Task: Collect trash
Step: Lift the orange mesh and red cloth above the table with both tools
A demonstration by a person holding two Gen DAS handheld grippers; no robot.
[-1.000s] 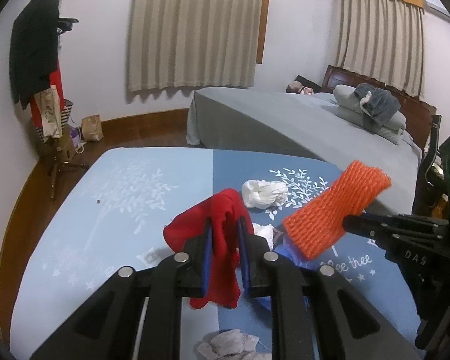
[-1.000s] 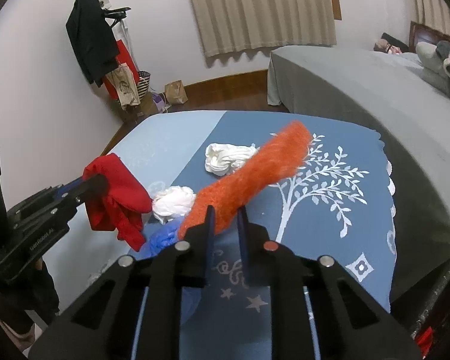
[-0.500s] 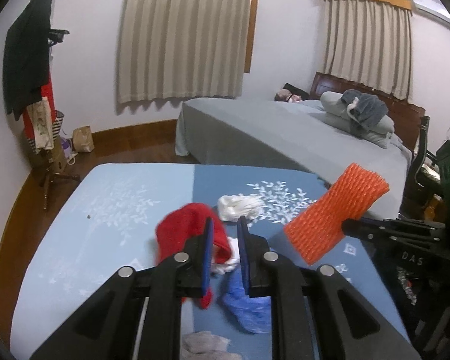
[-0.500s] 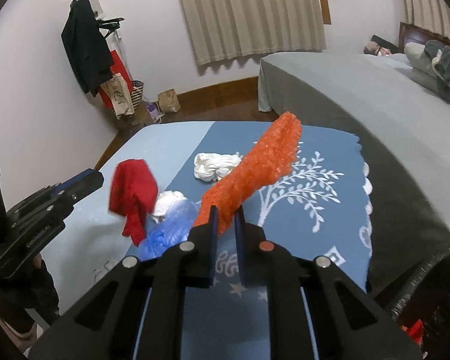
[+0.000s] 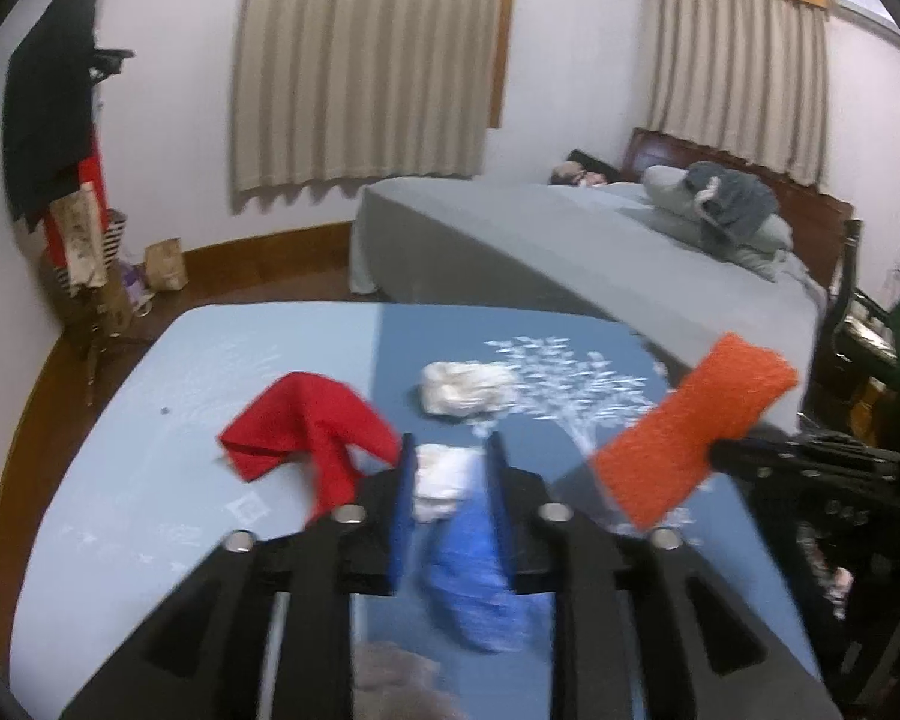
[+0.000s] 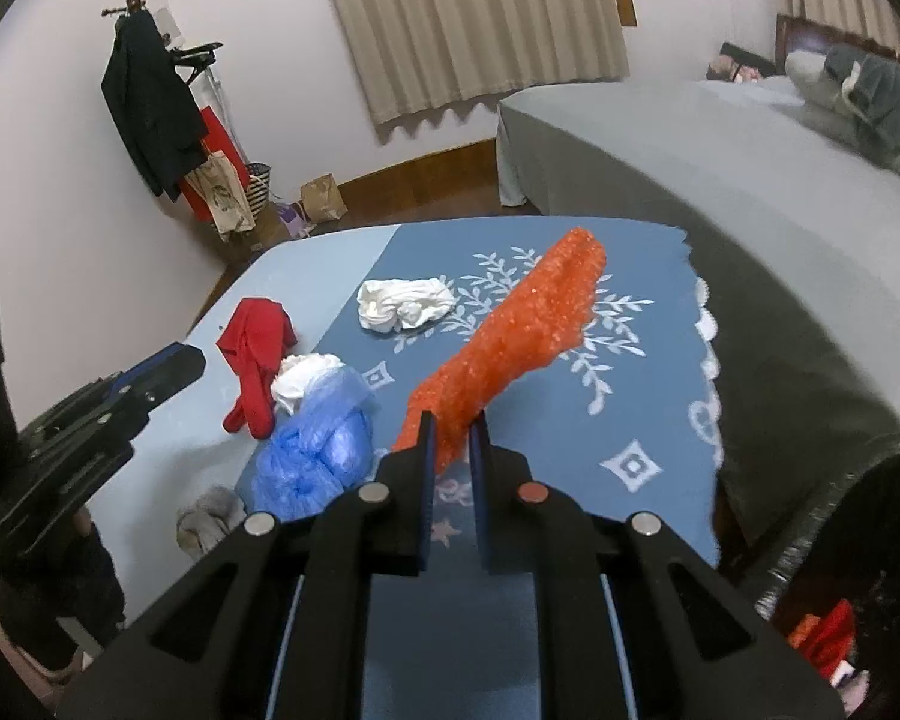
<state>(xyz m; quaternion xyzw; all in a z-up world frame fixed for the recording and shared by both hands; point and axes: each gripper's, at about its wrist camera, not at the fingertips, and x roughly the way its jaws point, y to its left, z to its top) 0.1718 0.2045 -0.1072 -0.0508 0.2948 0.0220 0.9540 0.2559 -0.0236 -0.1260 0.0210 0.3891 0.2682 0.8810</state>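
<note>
A red cloth lies crumpled on the blue tablecloth, just left of my left gripper. That gripper's jaws are opening and nothing is between them. My right gripper is shut on the lower end of an orange foam net sleeve, which it holds up in the air over the table's right side. On the cloth below lie a blue plastic bag, two white wads and a grey wad.
A grey bed stands close behind the table. At the far left, a coat stand with bags at its foot. A dark bin with red scraps inside sits at the lower right of the right wrist view.
My left gripper has let go of the red cloth, which has dropped onto the table. The right gripper, still holding the orange net, has drifted right.
</note>
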